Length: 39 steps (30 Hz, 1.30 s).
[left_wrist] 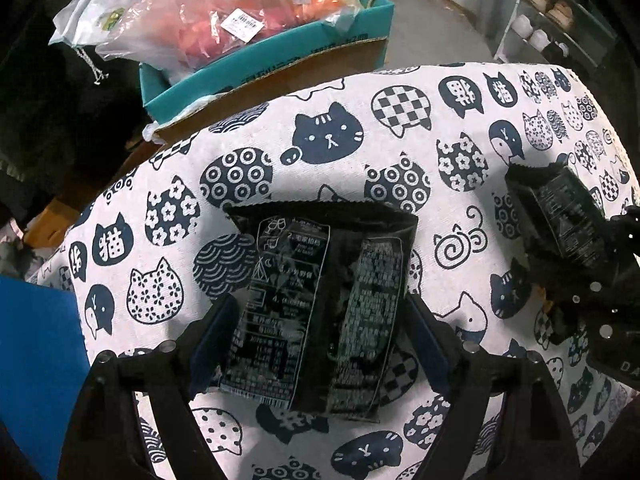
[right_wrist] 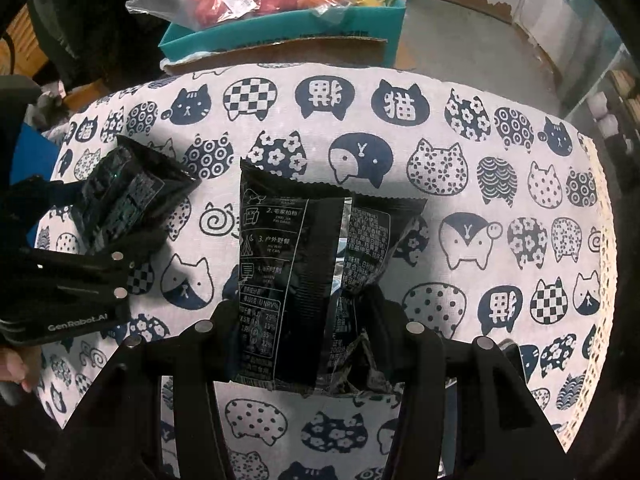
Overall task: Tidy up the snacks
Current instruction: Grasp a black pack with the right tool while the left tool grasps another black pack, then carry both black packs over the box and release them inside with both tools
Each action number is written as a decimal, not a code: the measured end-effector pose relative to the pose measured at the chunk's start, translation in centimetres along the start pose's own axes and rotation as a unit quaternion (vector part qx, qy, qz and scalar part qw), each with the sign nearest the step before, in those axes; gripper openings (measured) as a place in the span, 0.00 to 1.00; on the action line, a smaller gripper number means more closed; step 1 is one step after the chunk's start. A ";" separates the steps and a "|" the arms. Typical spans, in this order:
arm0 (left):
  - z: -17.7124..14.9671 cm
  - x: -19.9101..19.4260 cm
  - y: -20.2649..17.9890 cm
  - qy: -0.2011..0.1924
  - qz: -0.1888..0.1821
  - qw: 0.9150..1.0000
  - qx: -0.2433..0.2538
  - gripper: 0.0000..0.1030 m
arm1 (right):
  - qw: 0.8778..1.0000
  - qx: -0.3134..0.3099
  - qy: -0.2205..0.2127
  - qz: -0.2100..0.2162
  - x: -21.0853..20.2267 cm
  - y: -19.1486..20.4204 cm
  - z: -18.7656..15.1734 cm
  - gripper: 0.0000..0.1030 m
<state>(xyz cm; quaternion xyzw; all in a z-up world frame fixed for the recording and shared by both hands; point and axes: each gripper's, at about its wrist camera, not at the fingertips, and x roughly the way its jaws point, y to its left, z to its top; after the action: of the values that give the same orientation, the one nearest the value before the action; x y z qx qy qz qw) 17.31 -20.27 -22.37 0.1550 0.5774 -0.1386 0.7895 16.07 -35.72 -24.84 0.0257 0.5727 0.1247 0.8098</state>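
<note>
1. Room: grey floor (left_wrist: 432,24) beyond the surface; a white shelf rack (left_wrist: 548,12) w/ shoes stands off to the far right of the surface, pale wall panels behind it.
2. Surface (right_wrist: 460,320): covered w/ a white cloth printed all over in navy cat heads, some w/ checks, dots, flowers, waves and Chinese characters. Its far edge curves away twd the floor.
3. Teal cardboard box (left_wrist: 280,60) sits just past the far edge of the surface, flaps open, stuffed w/ clear plastic bags (left_wrist: 224,16) of red and orange items w/ barcode stickers.
4. Blue item (left_wrist: 36,364) at the near-left edge of the surface; can't tell what it is.
5. Left tongs (left_wrist: 320,332): clamped on a black snack packet (left_wrist: 320,304), white print facing the cam, held over the left part of the surface.
6. Right tongs (right_wrist: 304,340): clamped on a second black snack packet (right_wrist: 312,264), crumpled at the grip, over the middle of the surface, beside the left one, not touching.
</note>
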 end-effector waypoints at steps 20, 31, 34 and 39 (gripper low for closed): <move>-2.6 -5.1 1.2 -0.056 0.003 0.998 -0.013 0.61 | 0.999 -0.030 -0.027 -0.023 -2.3 3.0 0.1 0.48; -4.5 -9.7 3.3 -0.082 -0.005 0.996 -0.041 0.61 | 0.996 -0.055 -0.056 -0.031 -5.4 6.3 0.1 0.48; -5.2 -10.9 4.0 -0.089 -0.003 0.995 -0.050 0.61 | 0.996 -0.062 -0.063 -0.032 -6.1 7.2 0.1 0.48; -6.5 -13.2 5.2 -0.102 -0.001 0.993 -0.062 0.61 | 0.994 -0.075 -0.072 -0.032 -7.3 8.8 0.1 0.48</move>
<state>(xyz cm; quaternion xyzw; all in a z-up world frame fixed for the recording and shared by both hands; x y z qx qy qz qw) 9.90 -12.35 -11.16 0.0900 0.5018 -0.1186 0.8521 12.36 -28.91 -16.51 -0.0440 0.5025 0.1392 0.8522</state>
